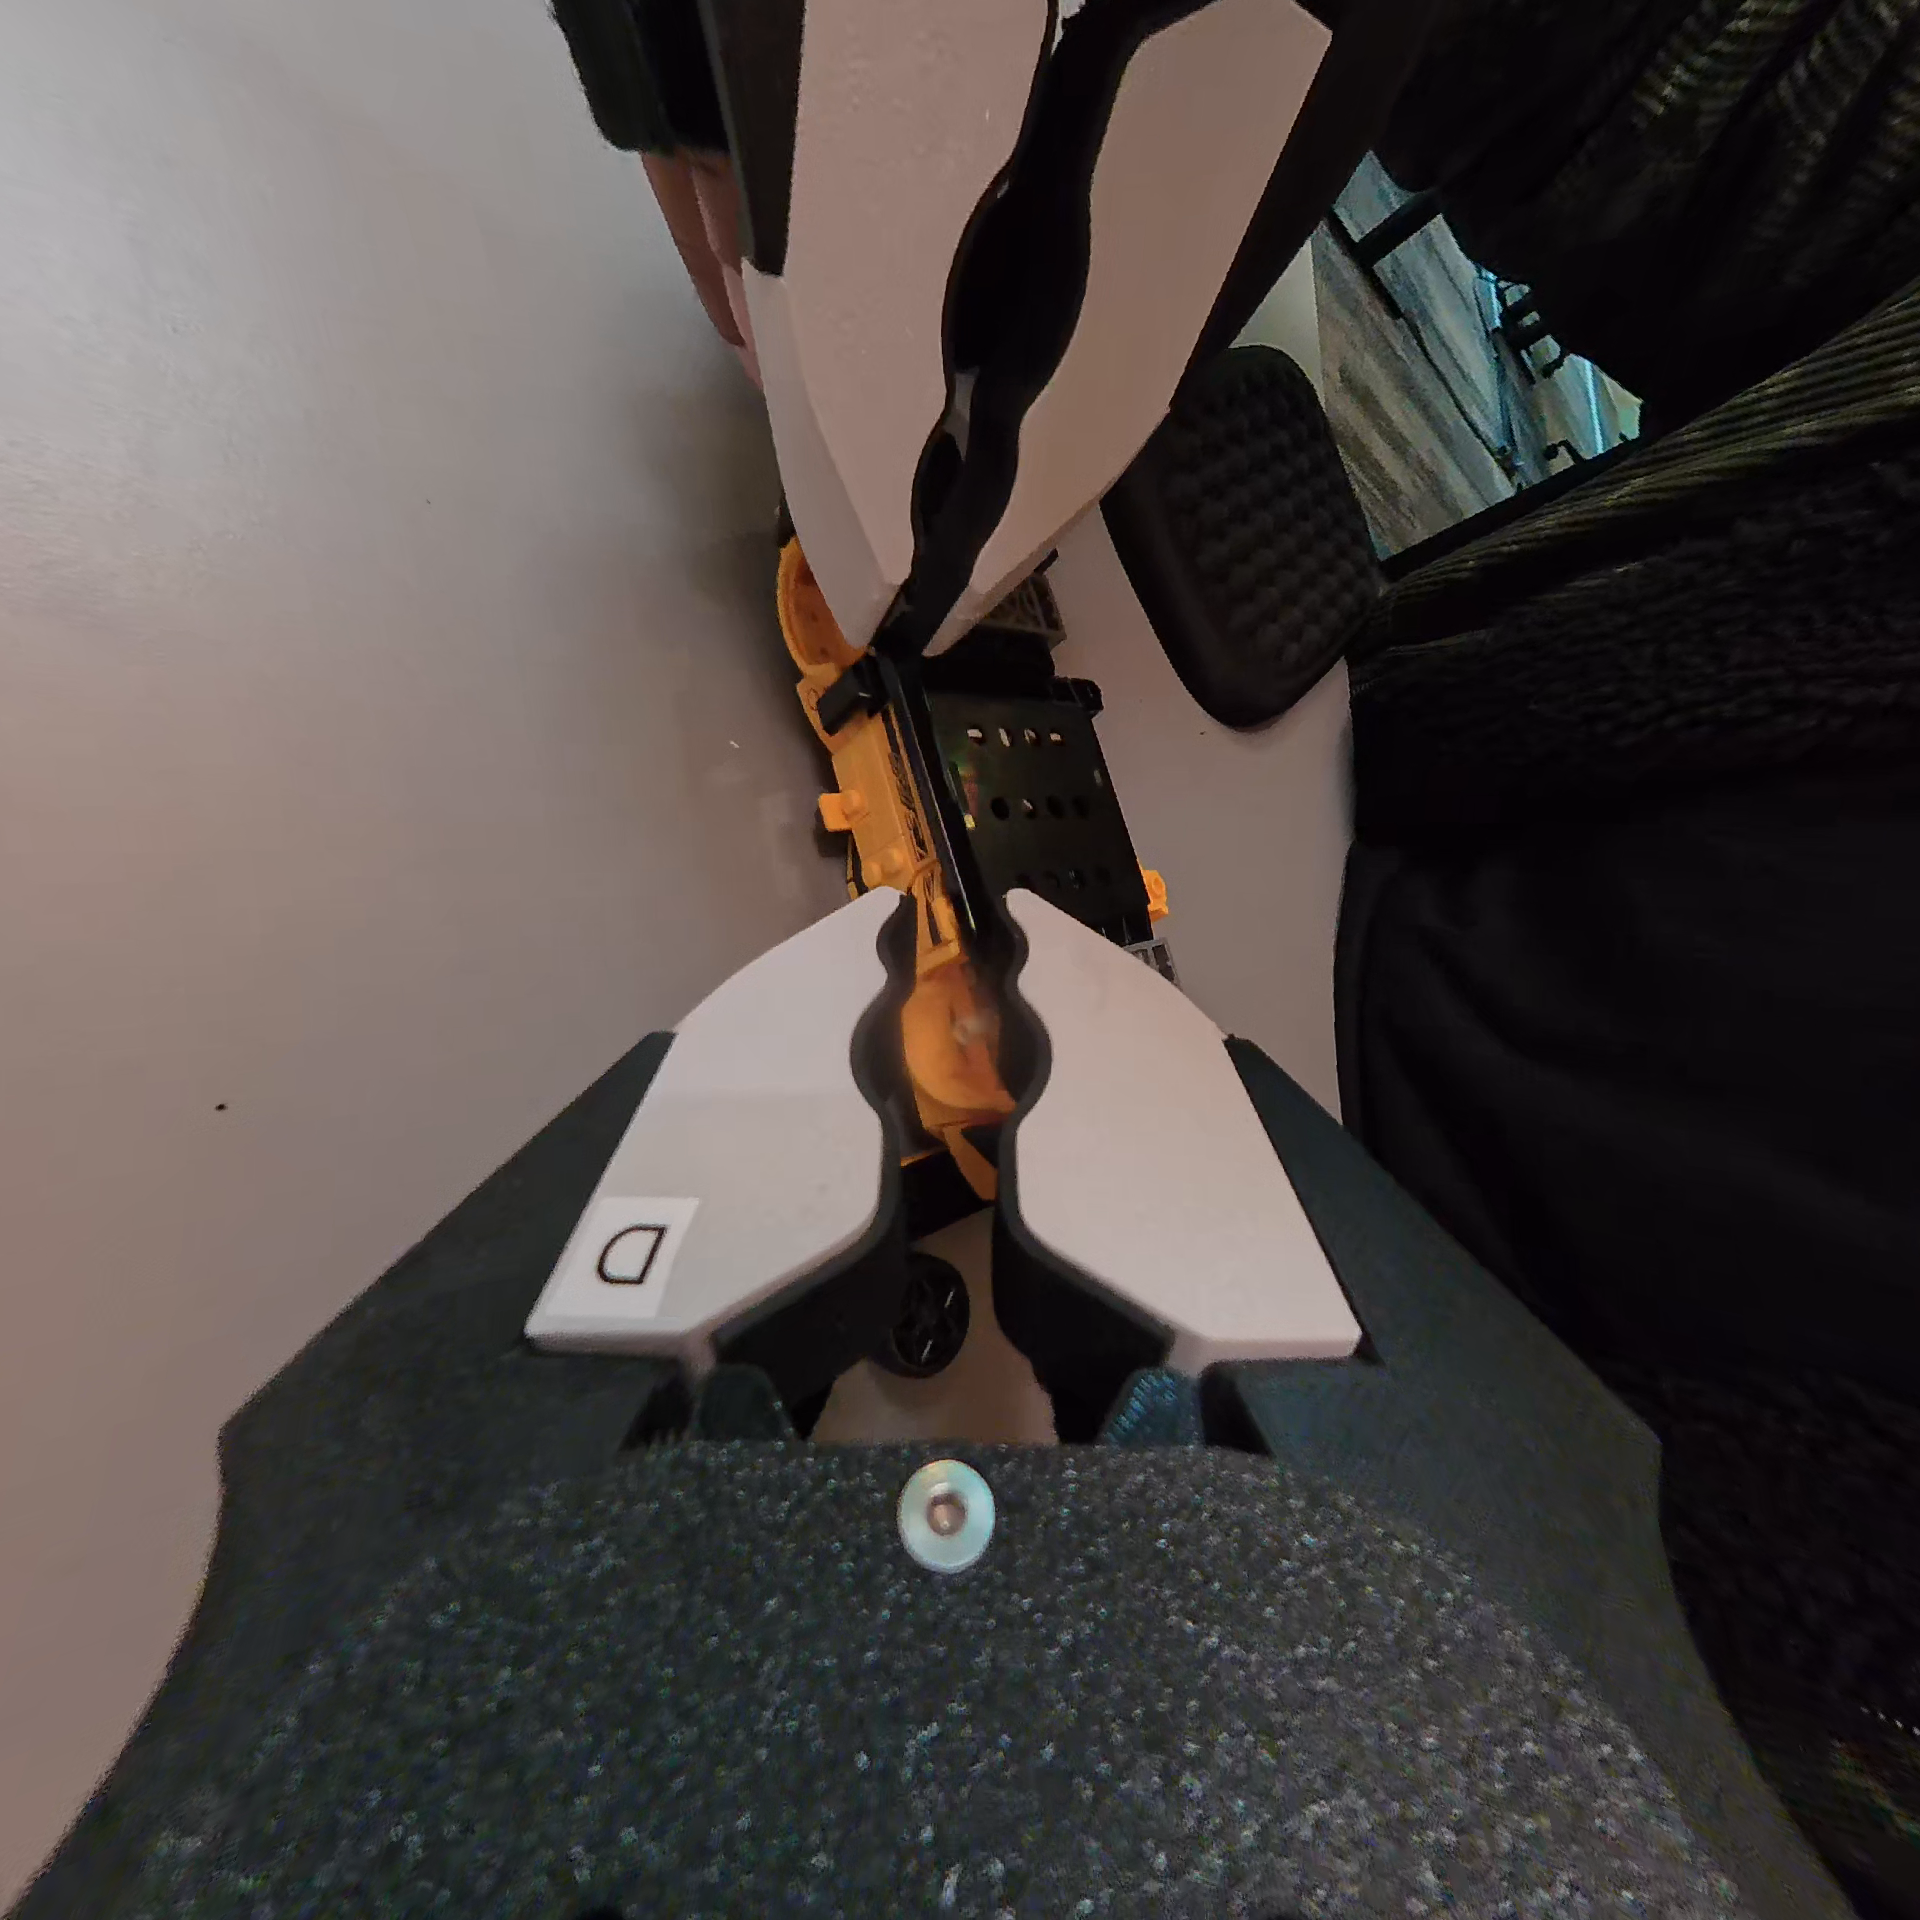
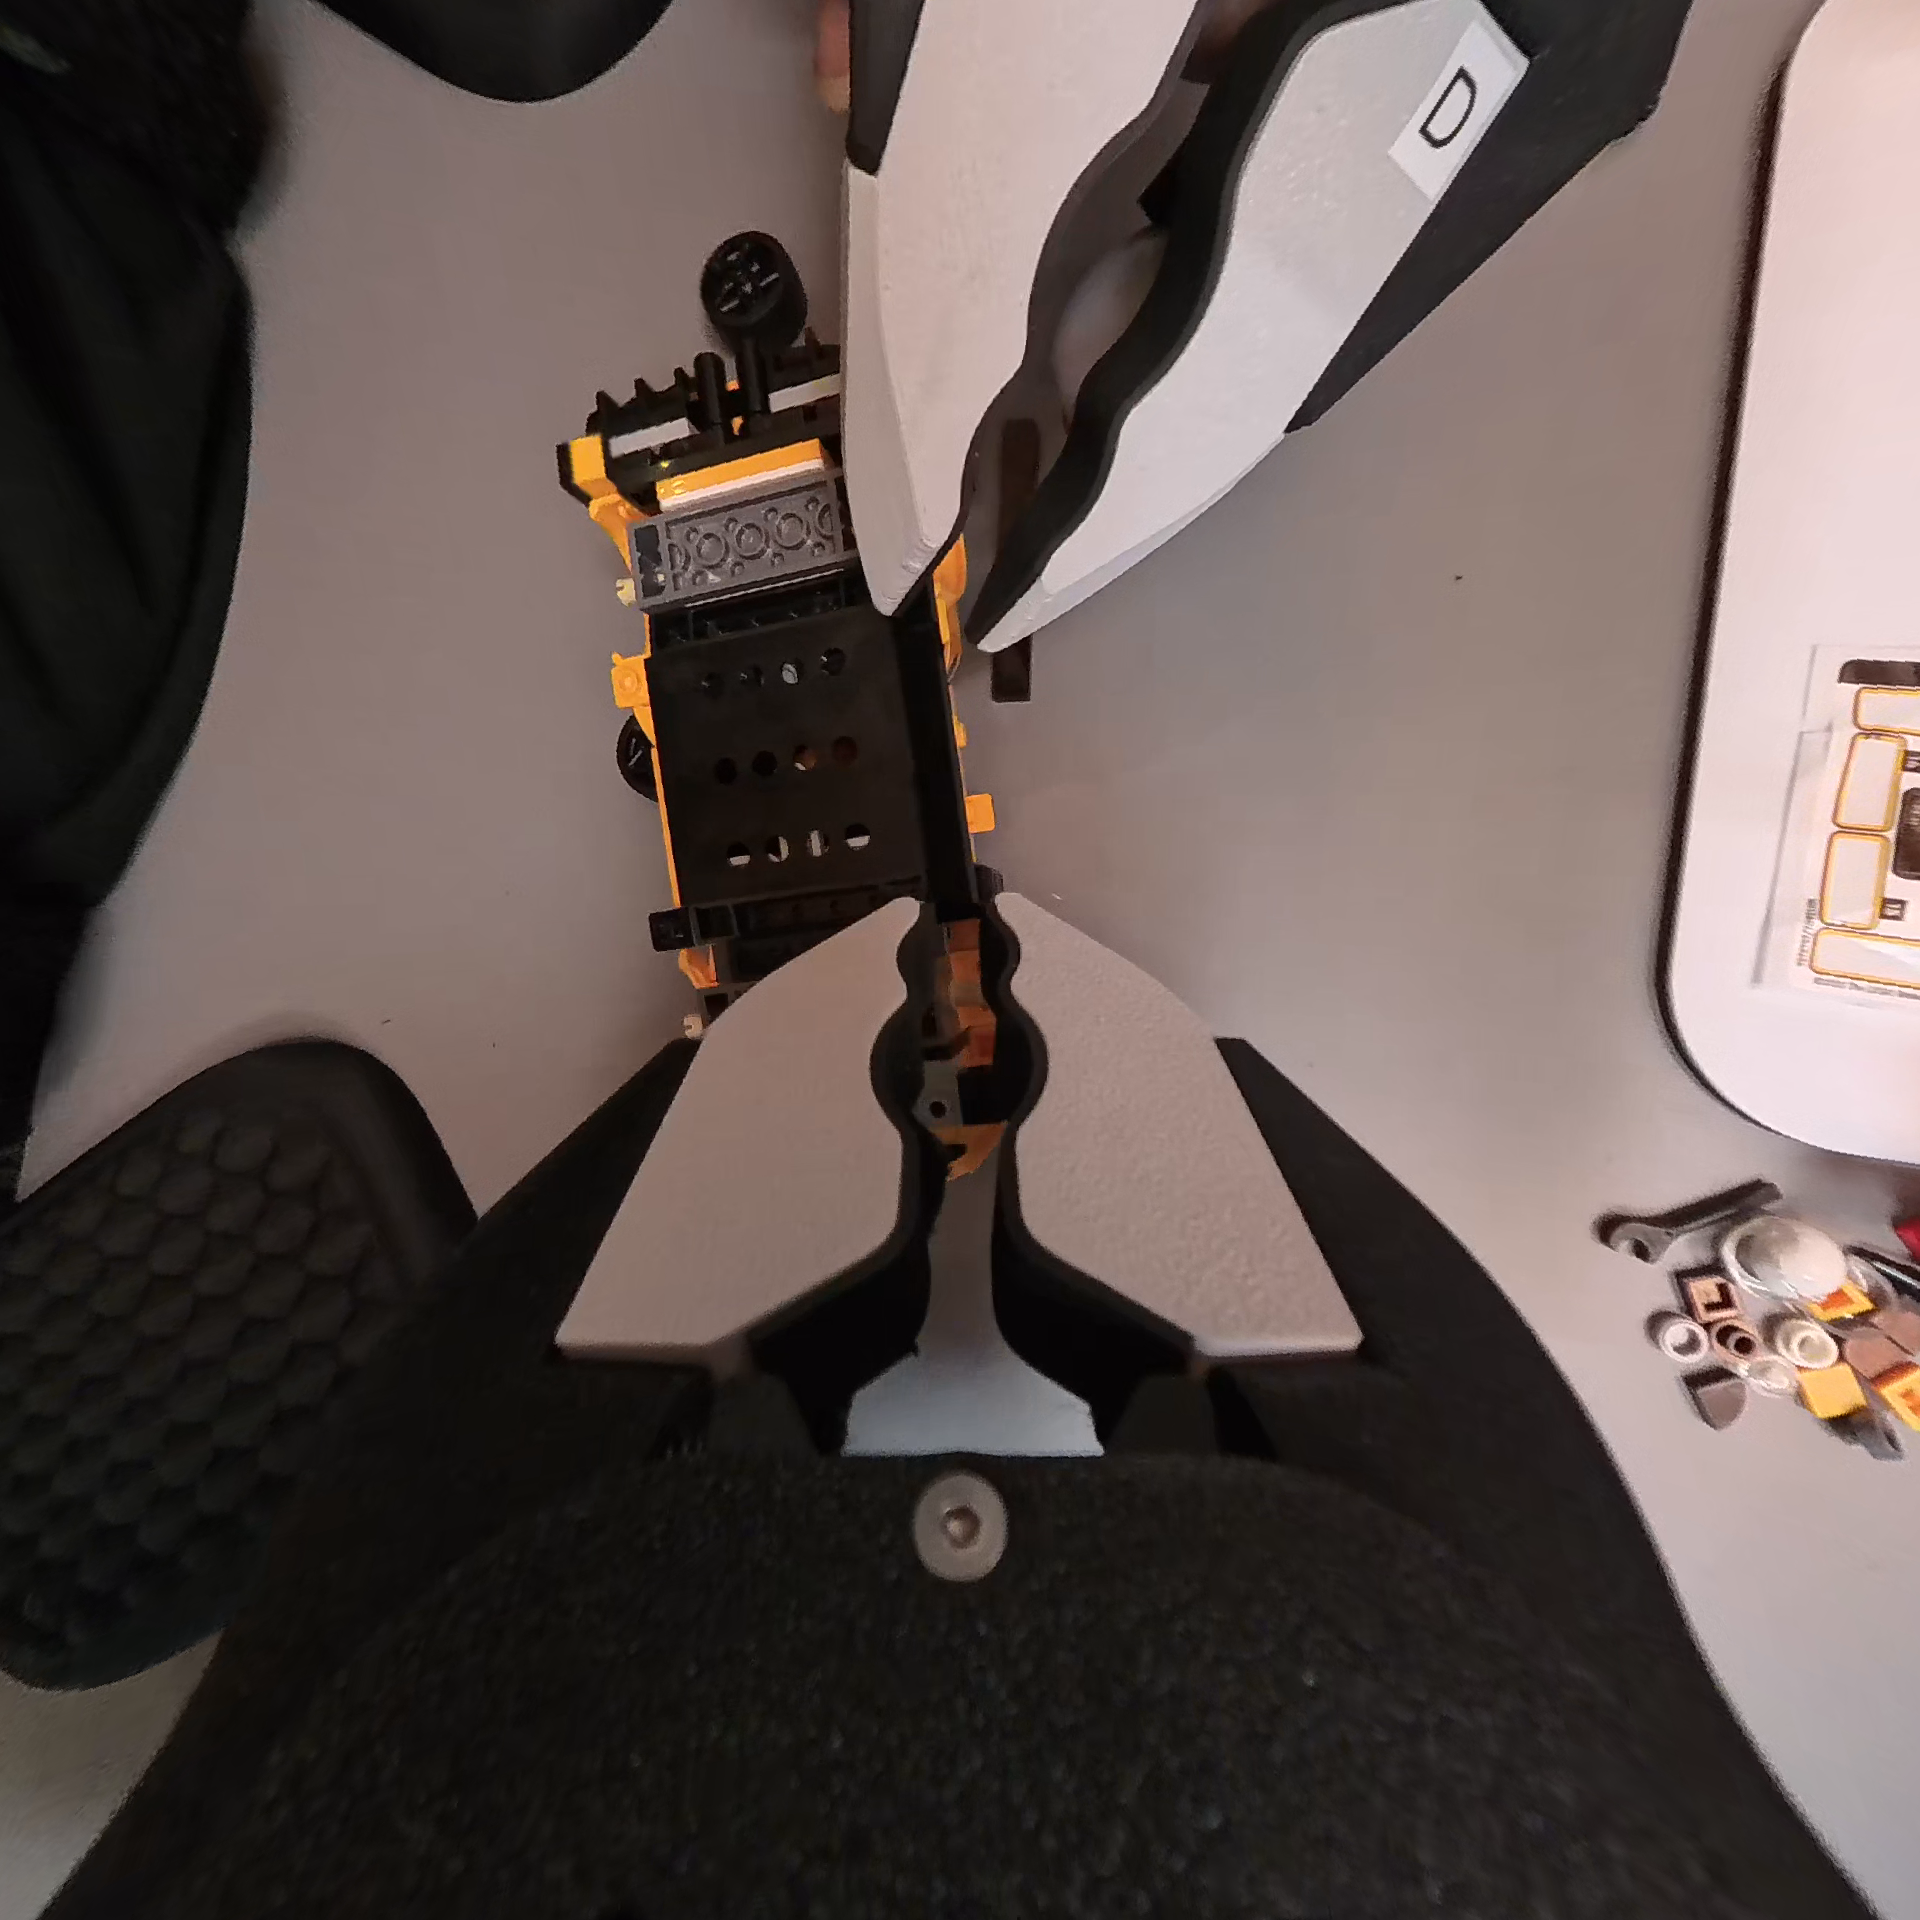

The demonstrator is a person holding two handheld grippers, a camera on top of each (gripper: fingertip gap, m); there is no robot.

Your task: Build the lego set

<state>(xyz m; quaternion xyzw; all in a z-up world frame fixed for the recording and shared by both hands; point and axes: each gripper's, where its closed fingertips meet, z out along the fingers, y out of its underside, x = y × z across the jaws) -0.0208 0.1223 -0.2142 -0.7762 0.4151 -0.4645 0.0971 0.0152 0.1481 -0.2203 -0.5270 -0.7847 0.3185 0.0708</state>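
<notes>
A partly built yellow and black lego car (image 2: pixel 779 769) lies with its black underside up over the white table (image 2: pixel 1351 831). A black wheel (image 2: pixel 750 281) sticks out on an axle at its far end. My right gripper (image 2: pixel 961 909) is shut on the near end of the car's right edge. My left gripper (image 2: pixel 935 613), marked with a letter sticker, comes in from the upper right and is shut on the far end of that edge. In the left wrist view, the left gripper (image 1: pixel 951 904) clamps the car (image 1: pixel 1029 800), and the right gripper (image 1: pixel 904 634) grips it from above.
A white tray (image 2: pixel 1745 623) with a sticker sheet (image 2: pixel 1860 831) lies at the right. A pile of small loose pieces (image 2: pixel 1787 1340) sits in front of it. A black padded chair armrest (image 2: pixel 177 1299) is at the lower left. A small dark piece (image 2: pixel 1010 673) lies by the car. About 5 cm separates my left fingertips from my right. From the left gripper's tips to the black wheel (image 2: pixel 750 281) is close to 12 cm.
</notes>
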